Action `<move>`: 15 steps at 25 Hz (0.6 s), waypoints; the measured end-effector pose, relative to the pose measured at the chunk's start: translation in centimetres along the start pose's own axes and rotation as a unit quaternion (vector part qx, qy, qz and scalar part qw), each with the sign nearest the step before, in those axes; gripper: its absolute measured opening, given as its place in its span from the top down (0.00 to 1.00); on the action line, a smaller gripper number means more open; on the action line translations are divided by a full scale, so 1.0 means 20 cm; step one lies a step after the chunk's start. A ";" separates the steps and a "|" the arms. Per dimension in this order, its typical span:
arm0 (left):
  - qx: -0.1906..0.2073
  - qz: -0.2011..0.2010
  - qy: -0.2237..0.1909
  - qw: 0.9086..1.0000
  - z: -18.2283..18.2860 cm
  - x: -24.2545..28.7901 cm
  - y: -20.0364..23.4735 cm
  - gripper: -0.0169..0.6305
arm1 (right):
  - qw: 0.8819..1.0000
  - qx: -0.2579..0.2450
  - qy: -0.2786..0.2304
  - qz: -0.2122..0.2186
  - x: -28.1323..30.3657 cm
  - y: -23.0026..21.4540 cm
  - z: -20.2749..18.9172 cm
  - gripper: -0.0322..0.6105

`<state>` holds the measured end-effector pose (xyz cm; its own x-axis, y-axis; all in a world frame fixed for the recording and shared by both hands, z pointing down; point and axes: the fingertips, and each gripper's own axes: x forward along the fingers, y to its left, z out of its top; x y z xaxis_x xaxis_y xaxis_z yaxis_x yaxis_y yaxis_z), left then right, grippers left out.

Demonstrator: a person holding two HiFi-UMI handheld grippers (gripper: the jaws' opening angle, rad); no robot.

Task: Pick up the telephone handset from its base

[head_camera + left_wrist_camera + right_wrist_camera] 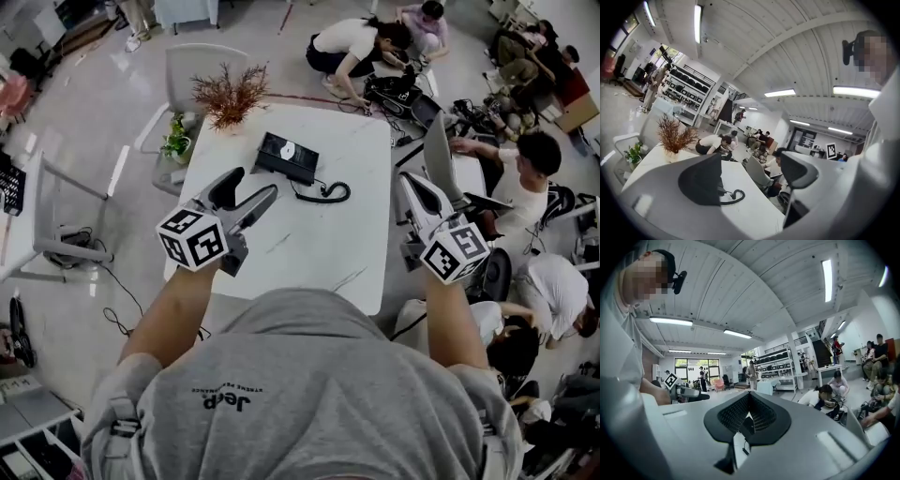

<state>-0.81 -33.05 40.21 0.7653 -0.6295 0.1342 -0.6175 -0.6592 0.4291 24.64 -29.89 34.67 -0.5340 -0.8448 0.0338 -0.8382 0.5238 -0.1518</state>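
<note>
The black telephone (pixel 288 157) sits at the far middle of the white tabletop (pixel 319 253), its handset (pixel 275 150) down on the base and the coiled cord (pixel 330 193) trailing right. The left claw (pixel 253 183) hovers nearer and to the left, spread and empty. The right claw (pixel 410 180) is pressed together, empty, over the tabletop's right edge.

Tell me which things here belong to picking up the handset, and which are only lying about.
For the job: telephone, its coiled cord, left gripper (open), right gripper (shut).
Lying about: dried red plant, small green plant, chair.
</note>
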 end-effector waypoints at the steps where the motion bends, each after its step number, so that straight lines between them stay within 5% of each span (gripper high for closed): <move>1: -0.005 0.011 0.002 1.000 -0.02 0.05 0.00 0.32 | 1.000 0.001 -0.001 0.008 0.02 -0.06 0.00 0.94; 9: -0.101 0.044 0.048 0.993 -0.23 0.32 0.29 0.32 | 1.000 0.022 0.015 0.011 0.30 -0.29 -0.09 0.94; 15: -0.204 0.032 0.101 0.973 -0.55 0.45 0.53 0.32 | 0.998 0.038 0.032 -0.026 0.47 -0.31 -0.26 0.94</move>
<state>1.51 -41.24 55.84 0.7731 -0.5428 0.3283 -0.5734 -0.3766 0.7276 24.26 -40.59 41.11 -0.4974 -0.8610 0.1063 -0.8559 0.4671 -0.2221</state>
